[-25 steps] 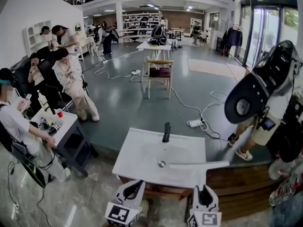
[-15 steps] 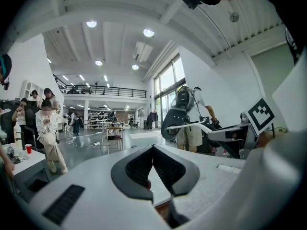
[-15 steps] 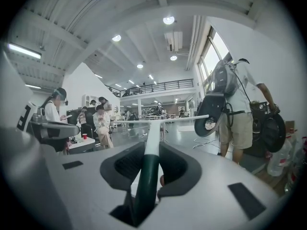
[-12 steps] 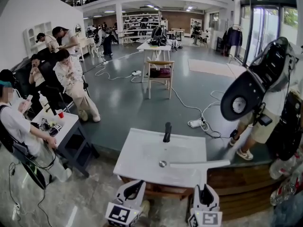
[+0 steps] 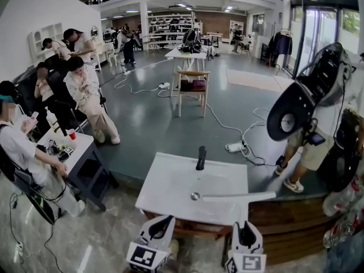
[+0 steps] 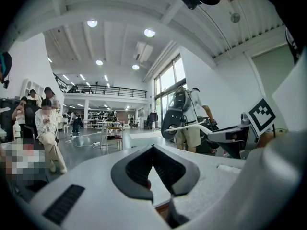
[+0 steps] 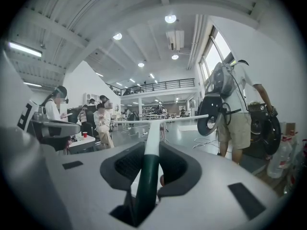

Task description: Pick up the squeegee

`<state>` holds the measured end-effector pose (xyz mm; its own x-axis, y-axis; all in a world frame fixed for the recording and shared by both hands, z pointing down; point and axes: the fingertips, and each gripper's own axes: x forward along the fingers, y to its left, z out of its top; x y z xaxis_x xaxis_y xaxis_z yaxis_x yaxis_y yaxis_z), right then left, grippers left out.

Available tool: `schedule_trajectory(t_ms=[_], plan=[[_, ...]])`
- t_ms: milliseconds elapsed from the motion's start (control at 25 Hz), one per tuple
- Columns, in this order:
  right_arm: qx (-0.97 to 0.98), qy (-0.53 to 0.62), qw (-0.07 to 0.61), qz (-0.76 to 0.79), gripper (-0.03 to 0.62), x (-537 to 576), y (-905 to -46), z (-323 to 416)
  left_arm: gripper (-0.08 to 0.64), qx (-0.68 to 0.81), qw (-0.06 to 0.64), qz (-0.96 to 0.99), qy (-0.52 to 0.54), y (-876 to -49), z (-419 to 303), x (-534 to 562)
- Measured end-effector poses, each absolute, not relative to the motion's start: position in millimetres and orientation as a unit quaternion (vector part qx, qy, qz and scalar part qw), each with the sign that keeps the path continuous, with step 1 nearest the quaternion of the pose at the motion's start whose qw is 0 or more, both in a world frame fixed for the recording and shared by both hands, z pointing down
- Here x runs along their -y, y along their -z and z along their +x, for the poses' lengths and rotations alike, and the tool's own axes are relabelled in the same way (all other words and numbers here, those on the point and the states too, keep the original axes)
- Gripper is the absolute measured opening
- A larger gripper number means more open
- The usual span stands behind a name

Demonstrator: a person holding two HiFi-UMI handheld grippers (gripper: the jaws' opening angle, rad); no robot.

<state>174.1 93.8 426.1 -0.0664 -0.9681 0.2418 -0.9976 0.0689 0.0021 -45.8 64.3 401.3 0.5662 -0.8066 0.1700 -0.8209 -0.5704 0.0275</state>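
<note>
A squeegee (image 5: 239, 198) with a long white blade lies level over the front right of the white basin top (image 5: 170, 178). Its handle runs down into my right gripper (image 5: 245, 233). In the right gripper view the dark green and white handle (image 7: 150, 150) sits between the jaws of the right gripper (image 7: 149, 170), which is shut on it, and the blade crosses at the far end. My left gripper (image 5: 160, 228) hovers at the basin's front edge, left of the squeegee. In the left gripper view the left gripper (image 6: 153, 152) is shut with nothing in it. The squeegee blade (image 6: 184, 126) shows to its right.
A black faucet (image 5: 200, 158) stands at the back of the basin, and a round drain (image 5: 194, 196) lies near the blade's left end. A person carrying a large black device (image 5: 304, 104) stands at the right. Seated people and a small table (image 5: 77, 152) are at the left.
Both grippers and the squeegee keep their places. The person with the black device at the right has shifted slightly.
</note>
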Motion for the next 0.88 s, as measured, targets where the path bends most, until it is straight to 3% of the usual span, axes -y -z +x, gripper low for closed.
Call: schedule_trajectory(t_ms=[880], plan=[[0.738, -0.087, 0.1, 0.661, 0.089, -90.2, -435.4, 165.1, 0.003, 0.466, 0.051, 0.88, -0.071, -404.7, -48.6, -62.1]])
